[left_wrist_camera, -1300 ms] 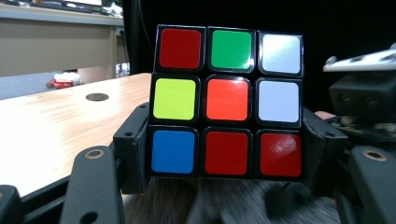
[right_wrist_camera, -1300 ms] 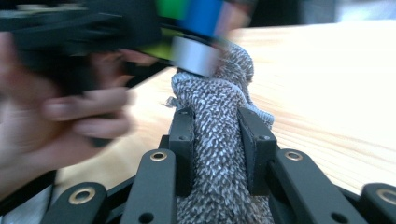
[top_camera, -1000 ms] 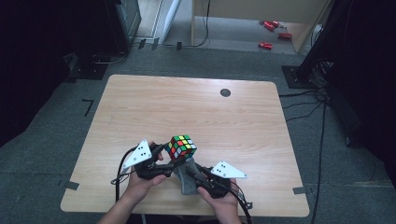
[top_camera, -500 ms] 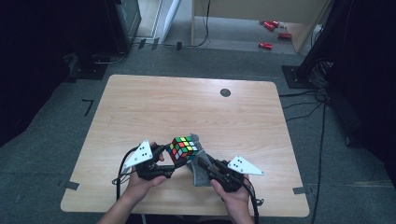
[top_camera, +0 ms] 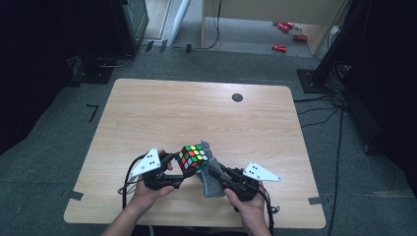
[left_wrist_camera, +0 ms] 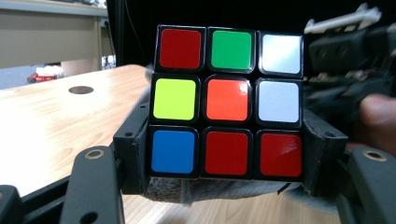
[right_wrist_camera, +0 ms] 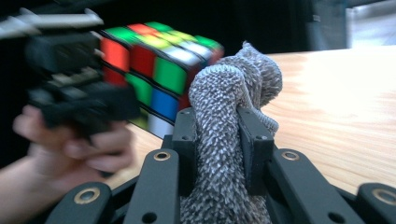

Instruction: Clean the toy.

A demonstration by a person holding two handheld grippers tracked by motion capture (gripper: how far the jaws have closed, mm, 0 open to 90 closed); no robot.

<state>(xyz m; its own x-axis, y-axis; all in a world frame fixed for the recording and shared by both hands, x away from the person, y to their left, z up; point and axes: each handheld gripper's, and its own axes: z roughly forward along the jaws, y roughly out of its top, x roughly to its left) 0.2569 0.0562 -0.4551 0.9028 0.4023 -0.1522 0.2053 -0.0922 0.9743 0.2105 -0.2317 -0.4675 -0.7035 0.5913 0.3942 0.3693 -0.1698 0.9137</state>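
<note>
— Since a second ago our right gripper (top_camera: 214, 173) has swung out rightward with the cloth (right_wrist_camera: 229, 140); the cube (top_camera: 192, 158) kept its place.

— Yes, the left gripper (top_camera: 178, 169) has its fingers clamped on the cube, above the worktop's (top_camera: 147, 113) near edge. Right fingers pinch the bunched cloth.

— We risk twisting the cube loose if we wipe too hard.
</note>
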